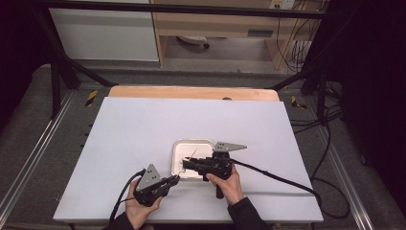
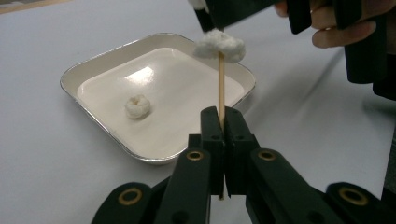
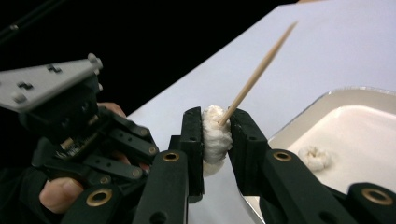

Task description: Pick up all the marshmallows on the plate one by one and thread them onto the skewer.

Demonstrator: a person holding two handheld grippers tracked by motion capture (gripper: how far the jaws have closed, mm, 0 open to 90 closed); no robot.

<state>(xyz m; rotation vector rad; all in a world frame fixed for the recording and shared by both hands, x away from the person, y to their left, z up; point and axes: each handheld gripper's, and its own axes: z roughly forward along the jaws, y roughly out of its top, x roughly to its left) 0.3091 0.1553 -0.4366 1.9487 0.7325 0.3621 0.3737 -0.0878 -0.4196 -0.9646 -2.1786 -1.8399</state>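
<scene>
Nearest the person, at the front edge of the desk (image 1: 143, 124), the left gripper (image 1: 176, 178) has its jaws fully closed on the lower end of a thin wooden skewer (image 2: 221, 84), clamped so that the stick rises out of the pads and leans toward the tray. Just right of it and a little farther out, the right gripper (image 1: 184, 164) has its jaws pressed on a white puff (image 3: 215, 135), a soft marshmallow-like lump, squeezed between the two pads; the skewer passes through this puff, and its pointed tip stands well clear on the far side. The step in hand, by my reading, is threading: one puff is on the stick and is being pushed along it. Beyond both grippers sits the tray (image 1: 178, 146), a shallow metal dish with a white floor, near the middle of the desk; a second puff (image 2: 137, 106) lies loose in it, apart from the walls. The next move would call for the left gripper to hold the skewer steady while the right slides the puff further down, releases without dragging it back, then reaches into the tray for the remaining puff. Risk noted: the skewer is slender and could bend or slip under side load.
</scene>
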